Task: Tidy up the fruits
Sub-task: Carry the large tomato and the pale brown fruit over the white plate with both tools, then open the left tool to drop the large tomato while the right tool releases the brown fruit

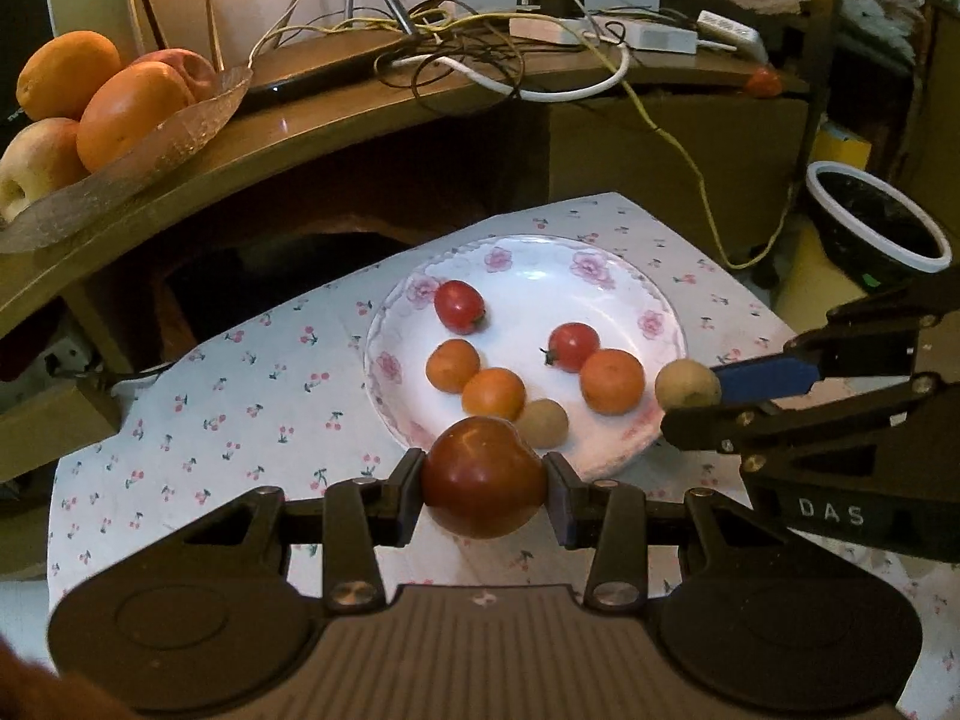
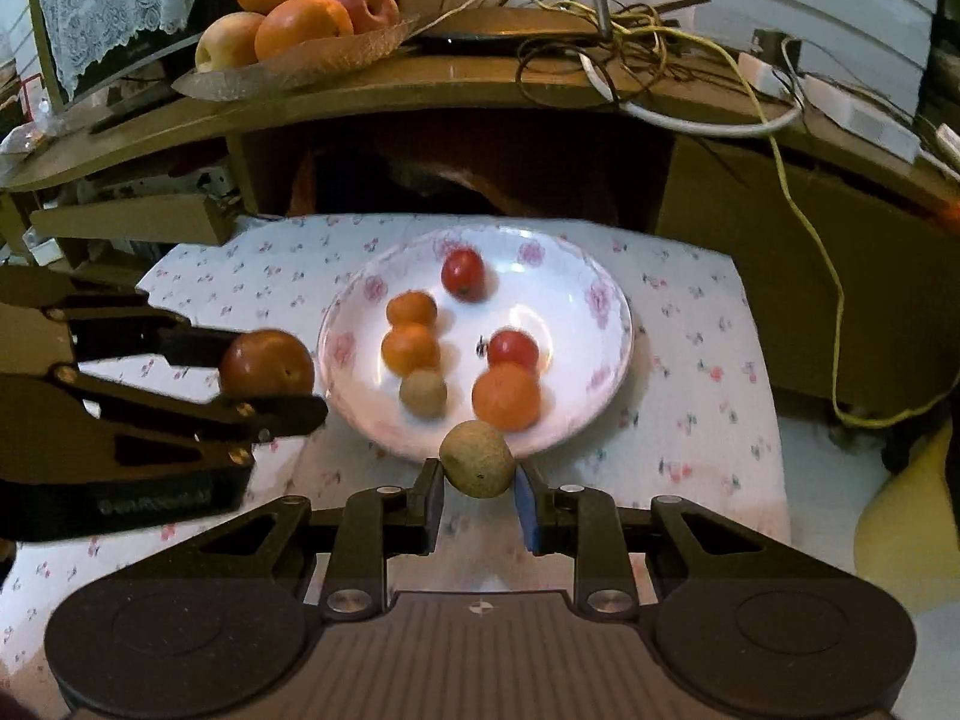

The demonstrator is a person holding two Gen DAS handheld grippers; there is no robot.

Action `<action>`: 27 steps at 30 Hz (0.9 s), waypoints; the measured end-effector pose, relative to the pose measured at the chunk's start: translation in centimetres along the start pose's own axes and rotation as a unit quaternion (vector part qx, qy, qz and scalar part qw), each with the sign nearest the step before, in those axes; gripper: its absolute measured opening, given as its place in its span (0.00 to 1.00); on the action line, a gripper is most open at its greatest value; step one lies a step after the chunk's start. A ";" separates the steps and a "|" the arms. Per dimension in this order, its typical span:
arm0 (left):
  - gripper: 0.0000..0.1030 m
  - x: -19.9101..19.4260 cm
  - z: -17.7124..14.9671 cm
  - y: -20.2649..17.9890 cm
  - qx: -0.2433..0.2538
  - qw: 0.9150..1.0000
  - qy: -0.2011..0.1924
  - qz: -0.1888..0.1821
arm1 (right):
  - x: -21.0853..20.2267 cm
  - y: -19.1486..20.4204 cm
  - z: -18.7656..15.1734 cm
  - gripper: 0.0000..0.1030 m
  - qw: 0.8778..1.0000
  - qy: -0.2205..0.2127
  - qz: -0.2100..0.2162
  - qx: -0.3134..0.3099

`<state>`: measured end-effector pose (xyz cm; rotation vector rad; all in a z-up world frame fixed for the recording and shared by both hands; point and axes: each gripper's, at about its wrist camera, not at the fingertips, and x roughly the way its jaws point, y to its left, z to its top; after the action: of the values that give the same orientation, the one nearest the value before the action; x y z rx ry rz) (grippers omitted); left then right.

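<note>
Left gripper (image 1: 483,495) clamps a dark red fruit (image 1: 483,485); right gripper (image 2: 478,480) clamps a tan fruit (image 2: 477,459). Both apparently hover at the near rim of the plate (image 2: 606,306), directly ahead.

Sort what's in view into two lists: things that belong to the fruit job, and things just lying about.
Job:
left gripper holding the dark red tomato
right gripper holding the tan fruit
floral plate with small tomatoes, oranges and another tan fruit
glass fruit dish, possibly

Lying about:
tangled cables
white adapters
dark bowl
</note>
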<state>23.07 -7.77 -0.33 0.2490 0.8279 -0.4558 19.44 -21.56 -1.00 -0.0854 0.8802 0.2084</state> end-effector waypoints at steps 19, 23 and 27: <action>0.45 3.7 1.3 0.3 0.002 1.000 0.015 0.018 | 3.8 -0.5 1.7 0.25 0.999 0.017 0.004 -0.033; 0.45 4.1 1.6 0.8 -0.005 1.000 0.013 0.018 | 4.1 -0.2 2.2 0.25 0.999 0.011 0.002 -0.043; 0.45 4.6 1.7 0.9 -0.011 1.000 0.016 0.012 | 4.4 -0.6 2.5 0.25 0.999 0.008 0.002 -0.042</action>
<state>27.36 -8.94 -2.65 0.2455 0.8608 -0.4213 24.21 -21.07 -2.85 -0.1640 0.8874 0.2484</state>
